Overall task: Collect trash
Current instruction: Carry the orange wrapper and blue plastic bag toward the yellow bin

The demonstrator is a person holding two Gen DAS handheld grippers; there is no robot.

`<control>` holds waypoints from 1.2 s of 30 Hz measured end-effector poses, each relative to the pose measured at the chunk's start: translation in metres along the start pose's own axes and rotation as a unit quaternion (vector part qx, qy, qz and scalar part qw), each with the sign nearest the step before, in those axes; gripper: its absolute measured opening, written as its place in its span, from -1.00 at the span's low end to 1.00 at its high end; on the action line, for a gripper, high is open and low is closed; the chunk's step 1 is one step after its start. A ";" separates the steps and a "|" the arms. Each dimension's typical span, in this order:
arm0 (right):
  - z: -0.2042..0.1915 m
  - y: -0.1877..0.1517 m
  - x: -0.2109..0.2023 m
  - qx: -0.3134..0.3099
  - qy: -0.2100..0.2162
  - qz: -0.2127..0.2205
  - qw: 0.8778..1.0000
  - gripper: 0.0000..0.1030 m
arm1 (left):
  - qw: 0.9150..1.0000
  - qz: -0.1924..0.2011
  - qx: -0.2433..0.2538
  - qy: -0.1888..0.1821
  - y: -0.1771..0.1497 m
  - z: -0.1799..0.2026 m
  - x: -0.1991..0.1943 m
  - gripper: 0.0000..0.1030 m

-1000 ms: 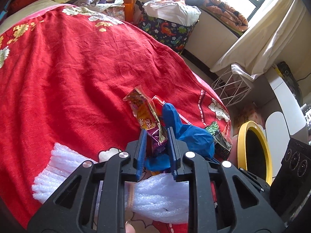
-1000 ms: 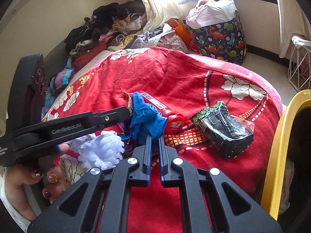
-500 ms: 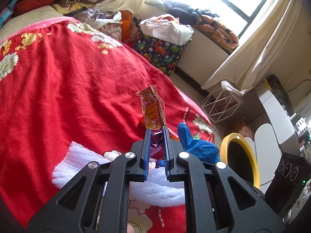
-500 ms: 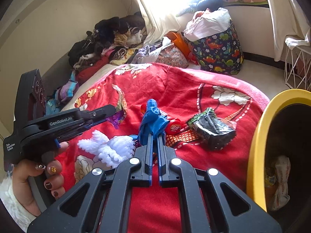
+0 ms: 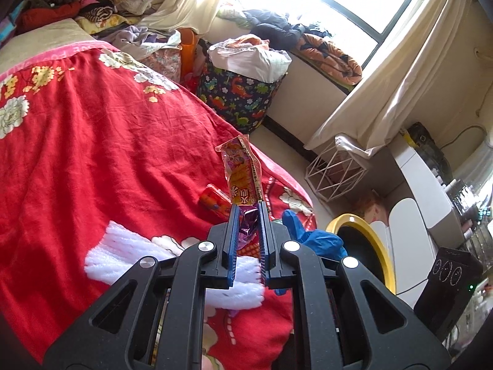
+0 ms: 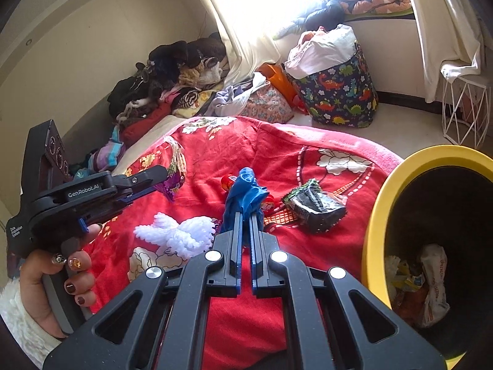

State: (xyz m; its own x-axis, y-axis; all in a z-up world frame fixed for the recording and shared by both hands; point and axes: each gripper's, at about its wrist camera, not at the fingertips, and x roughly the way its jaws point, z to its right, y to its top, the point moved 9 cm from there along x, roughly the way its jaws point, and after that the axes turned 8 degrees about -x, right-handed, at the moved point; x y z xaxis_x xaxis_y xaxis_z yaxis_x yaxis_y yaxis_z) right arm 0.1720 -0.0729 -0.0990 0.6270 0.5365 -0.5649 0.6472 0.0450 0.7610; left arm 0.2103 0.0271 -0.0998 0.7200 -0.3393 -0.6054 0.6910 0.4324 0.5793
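Above the red floral blanket (image 5: 92, 160), the left gripper (image 5: 246, 208) is clenched on an upright snack wrapper (image 5: 242, 172); the right gripper (image 6: 245, 215) clasps a blue glove (image 6: 245, 191). Beyond lie white foam netting (image 6: 178, 234), a black packet (image 6: 314, 205) and the yellow-rimmed bin (image 6: 374, 215).

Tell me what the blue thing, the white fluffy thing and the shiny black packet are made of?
The blue glove looks like thin rubbery material: limp, smooth, crumpled. The white fluffy piece looks like soft packing foam or fleecy yarn; the pictures cannot settle which. The black packet looks like glossy plastic film: it glints and creases sharply.
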 end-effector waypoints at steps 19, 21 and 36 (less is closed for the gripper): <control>0.029 0.012 -0.054 0.031 -0.026 0.049 0.998 -0.92 | 0.998 -0.015 0.046 -0.033 -0.024 0.055 -0.004 -0.86; 0.034 0.012 -0.058 0.035 -0.031 0.052 0.998 -0.92 | 0.998 -0.018 0.051 -0.037 -0.027 0.060 -0.003 -0.86; 0.071 0.015 -0.091 0.067 -0.067 0.084 0.992 -0.98 | 0.995 -0.031 0.084 -0.051 -0.045 0.094 0.003 -0.86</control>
State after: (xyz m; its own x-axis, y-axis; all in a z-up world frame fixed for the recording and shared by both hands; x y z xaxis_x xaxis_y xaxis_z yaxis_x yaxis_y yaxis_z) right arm 0.1557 -0.1810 -0.0595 0.7765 0.4104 -0.4782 0.5755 -0.1527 0.8034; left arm 0.1873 -0.0718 -0.0769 0.6722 -0.4474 -0.5899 0.7297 0.2650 0.6304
